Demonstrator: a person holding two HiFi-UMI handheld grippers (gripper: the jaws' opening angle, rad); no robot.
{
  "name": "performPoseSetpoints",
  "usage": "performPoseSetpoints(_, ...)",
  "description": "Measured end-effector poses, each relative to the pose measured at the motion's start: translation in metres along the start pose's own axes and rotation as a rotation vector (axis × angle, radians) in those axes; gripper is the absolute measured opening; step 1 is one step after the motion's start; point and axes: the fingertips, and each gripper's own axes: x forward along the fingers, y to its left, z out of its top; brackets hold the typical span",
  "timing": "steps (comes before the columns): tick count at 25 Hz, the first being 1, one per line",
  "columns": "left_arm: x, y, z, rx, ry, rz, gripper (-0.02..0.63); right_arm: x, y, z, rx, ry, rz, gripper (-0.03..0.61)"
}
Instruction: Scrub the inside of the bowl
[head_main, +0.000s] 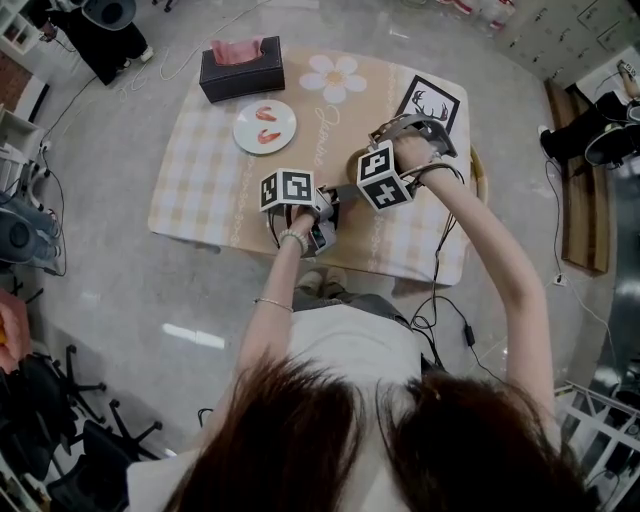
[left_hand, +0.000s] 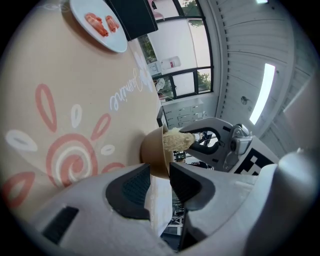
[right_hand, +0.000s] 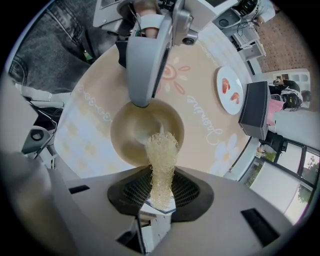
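While we hold the left gripper (left_hand: 159, 176) low at the near edge of the table (head_main: 200, 185), its jaws are closed on the rim of the brown bowl (left_hand: 151, 150), one pad outside the wall and one inside. The bowl sits near the middle of the table, between our two grippers, tipped so that its opening faces the right gripper (right_hand: 160, 199). That gripper points steeply down, and its jaws are pinched on the base of a pale, fibrous scrubber (right_hand: 161, 152). The scrubber's free end reaches past the rim and lies against the inside of the bowl. Farther off on the left, a white plate (head_main: 265, 127) with a few pink pieces stands just in front of a black tissue box (head_main: 242, 70). A framed antler picture (head_main: 430, 103) lies at the far right.
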Motion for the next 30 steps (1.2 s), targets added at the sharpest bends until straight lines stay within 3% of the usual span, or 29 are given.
performPoseSetpoints(30, 0.001, 0.001, 0.001, -0.010, -0.005, -0.009, 0.127, -0.009, 0.036, 0.015, -0.024, 0.010, 0.053, 0.095)
